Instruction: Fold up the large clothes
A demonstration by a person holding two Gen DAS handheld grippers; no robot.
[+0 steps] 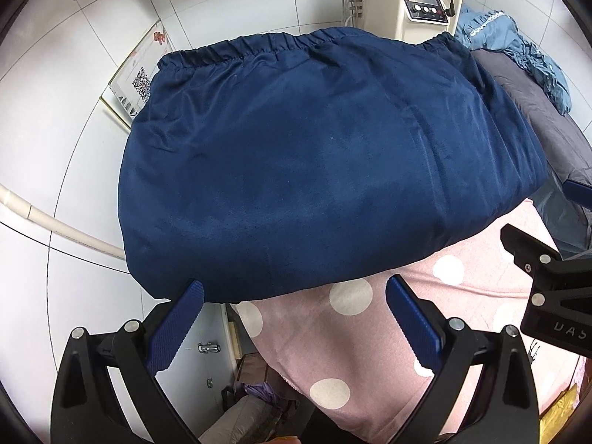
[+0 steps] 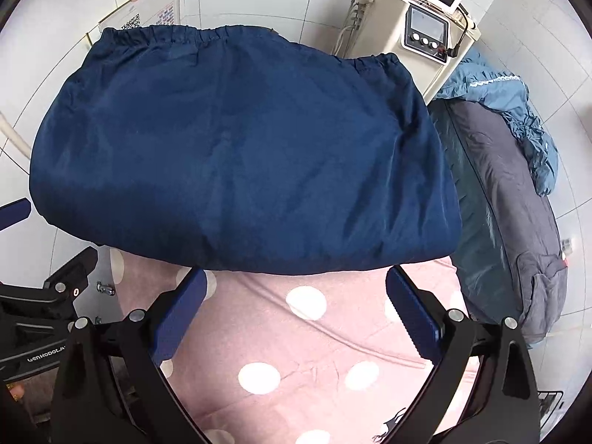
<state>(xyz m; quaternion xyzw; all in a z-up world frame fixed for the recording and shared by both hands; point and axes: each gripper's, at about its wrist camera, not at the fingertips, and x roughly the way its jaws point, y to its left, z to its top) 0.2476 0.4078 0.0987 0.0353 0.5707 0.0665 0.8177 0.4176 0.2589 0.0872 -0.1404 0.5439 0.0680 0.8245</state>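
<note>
Garment under inspection: a large navy-blue fabric piece with a gathered elastic hem (image 1: 318,159), lying folded into a broad rounded slab on a pink bedsheet with white polka dots (image 1: 370,336). Its elastic edge is the far side; its smooth folded edge faces both grippers. The left gripper (image 1: 294,292), black-framed with blue ribbed pads, stands with fingers wide apart and nothing between them; its left fingertip is at the garment's near-left corner, at or just below the fold, contact not determinable, while its right fingertip is over the pink sheet just short of the fold. The right gripper (image 2: 296,281) is likewise spread wide and empty, both fingertips at the garment's near edge (image 2: 240,162), just short of the fabric or meeting it. Each gripper's body shows at the side of the other's view. Beside the garment's right edge lie a grey cloth (image 2: 518,222) and a crumpled light-blue cloth (image 2: 518,111). Beyond the garment's far-right corner stands a cream-coloured machine with a small screen and three knobs (image 2: 425,37) against a white tiled wall (image 1: 55,111).
</note>
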